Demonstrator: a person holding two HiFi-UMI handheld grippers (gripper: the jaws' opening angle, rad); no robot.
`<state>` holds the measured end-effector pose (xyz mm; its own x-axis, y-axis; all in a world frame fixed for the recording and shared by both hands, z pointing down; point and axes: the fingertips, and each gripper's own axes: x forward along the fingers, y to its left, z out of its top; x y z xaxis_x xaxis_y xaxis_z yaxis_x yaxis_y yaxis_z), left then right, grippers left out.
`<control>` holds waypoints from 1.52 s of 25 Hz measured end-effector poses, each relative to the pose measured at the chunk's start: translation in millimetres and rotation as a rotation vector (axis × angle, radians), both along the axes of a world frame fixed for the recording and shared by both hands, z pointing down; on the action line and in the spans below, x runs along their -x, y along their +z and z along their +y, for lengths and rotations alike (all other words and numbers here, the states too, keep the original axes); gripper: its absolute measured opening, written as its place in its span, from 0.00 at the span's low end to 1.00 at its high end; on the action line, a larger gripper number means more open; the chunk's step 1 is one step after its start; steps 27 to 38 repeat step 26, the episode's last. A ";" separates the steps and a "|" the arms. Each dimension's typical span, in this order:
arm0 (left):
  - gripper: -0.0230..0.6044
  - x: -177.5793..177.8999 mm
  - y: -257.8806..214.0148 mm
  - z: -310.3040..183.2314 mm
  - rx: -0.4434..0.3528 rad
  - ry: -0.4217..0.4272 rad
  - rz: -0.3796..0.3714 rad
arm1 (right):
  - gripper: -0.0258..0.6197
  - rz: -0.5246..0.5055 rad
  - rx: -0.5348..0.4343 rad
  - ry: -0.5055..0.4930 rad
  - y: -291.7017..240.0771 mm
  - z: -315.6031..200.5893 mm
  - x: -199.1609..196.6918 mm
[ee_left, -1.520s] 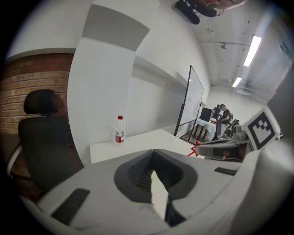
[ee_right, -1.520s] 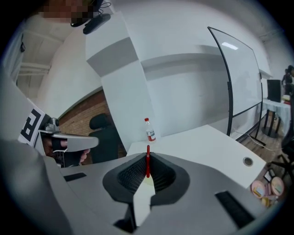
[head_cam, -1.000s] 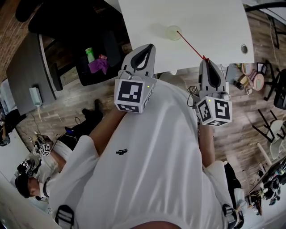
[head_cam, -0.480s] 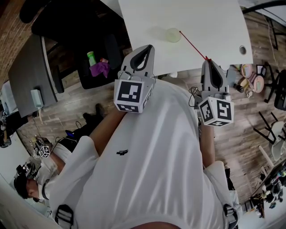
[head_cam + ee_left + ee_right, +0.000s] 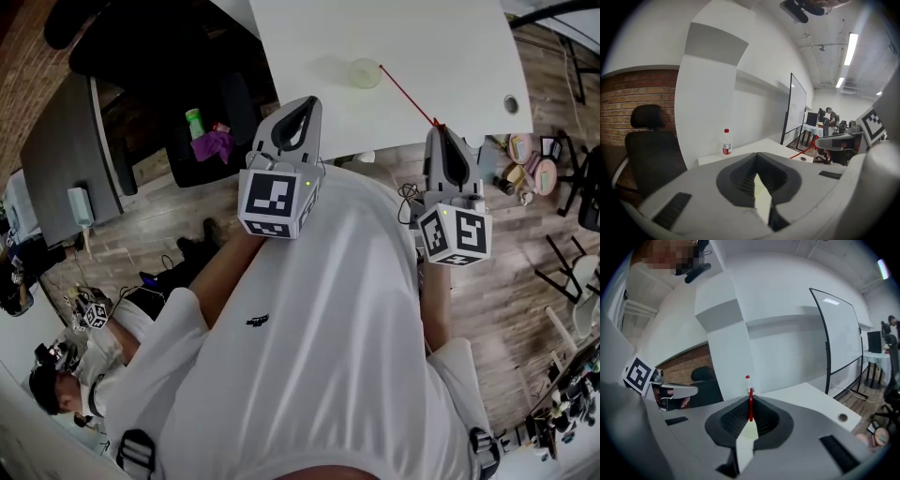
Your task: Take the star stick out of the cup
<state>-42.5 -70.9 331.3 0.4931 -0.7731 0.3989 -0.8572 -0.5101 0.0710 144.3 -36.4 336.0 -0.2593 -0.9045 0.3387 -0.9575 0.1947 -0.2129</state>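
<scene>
A pale green cup (image 5: pixel 364 73) stands on the white table (image 5: pixel 450 47). A thin red star stick (image 5: pixel 408 95) slants from the cup's right rim back to my right gripper (image 5: pixel 438 127), which is shut on the stick's near end at the table's front edge. In the right gripper view the red stick (image 5: pixel 750 406) stands pinched between the dark pads of the right gripper (image 5: pixel 750 399). My left gripper (image 5: pixel 314 98) hovers at the front edge, left of the cup, shut and empty. In the left gripper view the left gripper (image 5: pixel 756 157) has its tips together. Whether the stick's far end is inside the cup I cannot tell.
A water bottle (image 5: pixel 725 142) stands at the table's far side. A cable hole (image 5: pixel 511 103) sits at the table's right. A black chair (image 5: pixel 202 131) with a green bottle and purple cloth is left of the table. Another person (image 5: pixel 75 375) sits low left.
The right gripper has drawn slightly right and back with the stick; the stick's far end has slid from over the cup toward its right rim. The left gripper has hardly moved.
</scene>
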 end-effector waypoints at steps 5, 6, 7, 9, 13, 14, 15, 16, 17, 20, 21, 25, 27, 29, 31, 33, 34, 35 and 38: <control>0.03 -2.4 2.6 -3.8 0.005 -0.003 -0.003 | 0.07 0.030 -0.006 0.017 0.8 -4.1 -8.6; 0.03 -2.6 2.7 -3.2 0.006 -0.004 -0.002 | 0.07 0.030 -0.005 0.019 0.8 -3.2 -9.9; 0.03 -2.7 2.8 -2.2 0.007 -0.004 -0.002 | 0.07 0.030 -0.004 0.022 1.2 -2.1 -11.0; 0.03 -3.9 3.2 -0.7 0.007 -0.005 -0.002 | 0.07 0.028 -0.003 0.027 1.8 -0.4 -13.7; 0.03 -6.8 1.0 1.1 0.003 0.002 0.000 | 0.07 0.033 -0.001 0.031 0.7 2.2 -15.8; 0.03 -7.0 -0.4 1.3 0.001 0.002 0.001 | 0.07 0.038 -0.001 0.030 -0.1 2.6 -15.6; 0.03 -7.4 -1.9 1.1 -0.002 0.002 0.001 | 0.07 0.044 -0.003 0.029 -1.2 2.6 -15.8; 0.03 -7.9 -3.2 0.5 -0.004 0.001 0.002 | 0.07 0.050 -0.006 0.029 -2.4 2.1 -16.4; 0.03 -8.2 -3.8 -0.4 -0.005 -0.001 0.002 | 0.07 0.052 -0.009 0.028 -3.2 1.4 -17.0; 0.03 -6.6 -1.7 -1.1 -0.004 -0.006 -0.001 | 0.07 0.051 -0.012 0.028 -2.1 0.6 -17.1; 0.03 -6.0 -0.1 -1.0 -0.003 -0.006 -0.003 | 0.07 0.049 -0.012 0.029 -0.6 0.6 -16.6; 0.03 -5.1 4.7 -3.4 0.001 0.000 -0.008 | 0.07 0.048 -0.006 0.030 4.1 -2.0 -14.3; 0.03 -5.2 5.4 -4.1 0.003 0.001 -0.009 | 0.07 0.049 -0.004 0.030 4.8 -2.8 -13.9; 0.03 -5.2 5.4 -4.1 0.003 0.001 -0.009 | 0.07 0.049 -0.004 0.030 4.8 -2.8 -13.9; 0.03 -5.2 5.4 -4.1 0.003 0.001 -0.009 | 0.07 0.049 -0.004 0.030 4.8 -2.8 -13.9; 0.03 -5.2 5.4 -4.1 0.003 0.001 -0.009 | 0.07 0.049 -0.004 0.030 4.8 -2.8 -13.9; 0.03 -5.2 5.4 -4.1 0.003 0.001 -0.009 | 0.07 0.049 -0.004 0.030 4.8 -2.8 -13.9; 0.03 -5.2 5.4 -4.1 0.003 0.001 -0.009 | 0.07 0.049 -0.004 0.030 4.8 -2.8 -13.9; 0.03 -5.2 5.4 -4.1 0.003 0.001 -0.009 | 0.07 0.049 -0.004 0.030 4.8 -2.8 -13.9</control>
